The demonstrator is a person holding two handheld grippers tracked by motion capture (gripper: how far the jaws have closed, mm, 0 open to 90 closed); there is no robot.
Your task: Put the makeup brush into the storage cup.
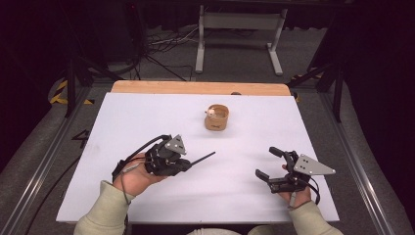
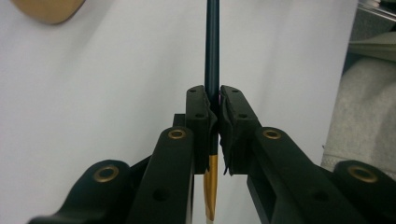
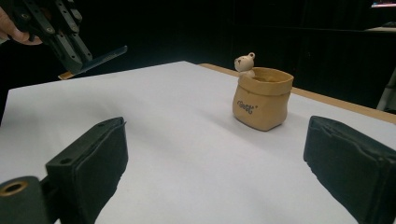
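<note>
1. Currently the left gripper (image 1: 182,164) sits over the near left part of the white tabletop (image 1: 147,117), its jaws clenched on a thin dark pen (image 1: 201,158).
2. From the high view the pen sticks out of the jaws toward the right and slightly far, lifted off the tabletop.
3. Seen in the left gripper view, the pen (image 2: 212,56) runs straight up between the two pads, dark blue above them with a gold section below the grip.
4. At the near right, the right gripper (image 1: 269,162) has its jaws released and spread wide, with nothing between them; they point left and far.
5. A small tan pot (image 1: 217,118) shaped like a sack stands upright on the far middle of the tabletop, well apart from both grippers.
6. A little pale bear figure (image 3: 244,63) peeks over the pot's rim in the right gripper view, on its left side.
</note>
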